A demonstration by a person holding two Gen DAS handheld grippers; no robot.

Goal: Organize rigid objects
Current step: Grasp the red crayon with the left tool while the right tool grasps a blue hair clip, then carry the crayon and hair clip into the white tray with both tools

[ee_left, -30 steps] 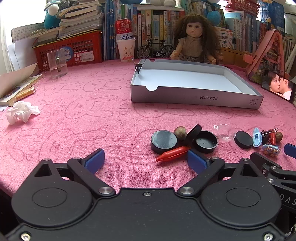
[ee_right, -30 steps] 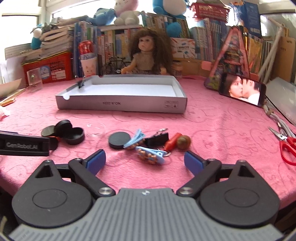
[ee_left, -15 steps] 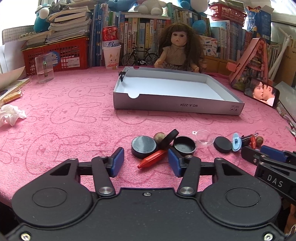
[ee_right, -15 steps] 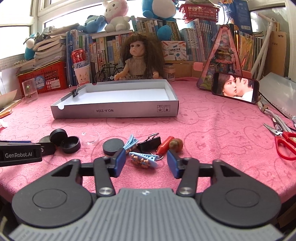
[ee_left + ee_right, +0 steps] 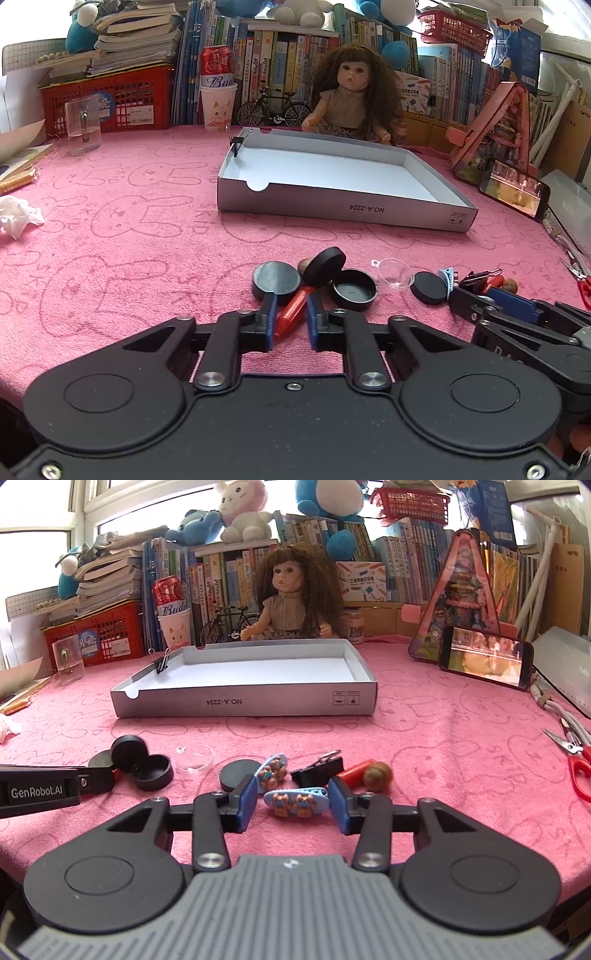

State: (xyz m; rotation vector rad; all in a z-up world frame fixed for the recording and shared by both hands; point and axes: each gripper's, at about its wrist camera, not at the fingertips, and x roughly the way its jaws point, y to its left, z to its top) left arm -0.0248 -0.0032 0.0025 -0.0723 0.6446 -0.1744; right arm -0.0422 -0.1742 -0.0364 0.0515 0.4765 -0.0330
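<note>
My left gripper [image 5: 290,321] has closed on a red crayon-like stick [image 5: 291,314] that lies on the pink cloth, next to several black round lids [image 5: 275,280]. My right gripper [image 5: 293,803] is half closed around a blue hair clip with bears [image 5: 295,801], jaws on both sides, not touching it. A second blue clip [image 5: 273,770], a black binder clip [image 5: 319,770], a red stick [image 5: 352,771] and a brown nut [image 5: 377,773] lie just beyond. An empty grey cardboard tray [image 5: 243,703] stands farther back; it also shows in the left wrist view [image 5: 343,212].
A clear plastic cup lid [image 5: 194,762] lies by the black lids. Red scissors [image 5: 578,760] are at the right edge. A phone [image 5: 485,657], a doll [image 5: 291,594], a glass [image 5: 82,125], a red basket [image 5: 110,99] and books line the back. Crumpled tissue [image 5: 16,218] lies left.
Both grippers have narrowed from wide open. The left one has closed onto the red stick; the right one has closed in around the blue bear clip.
</note>
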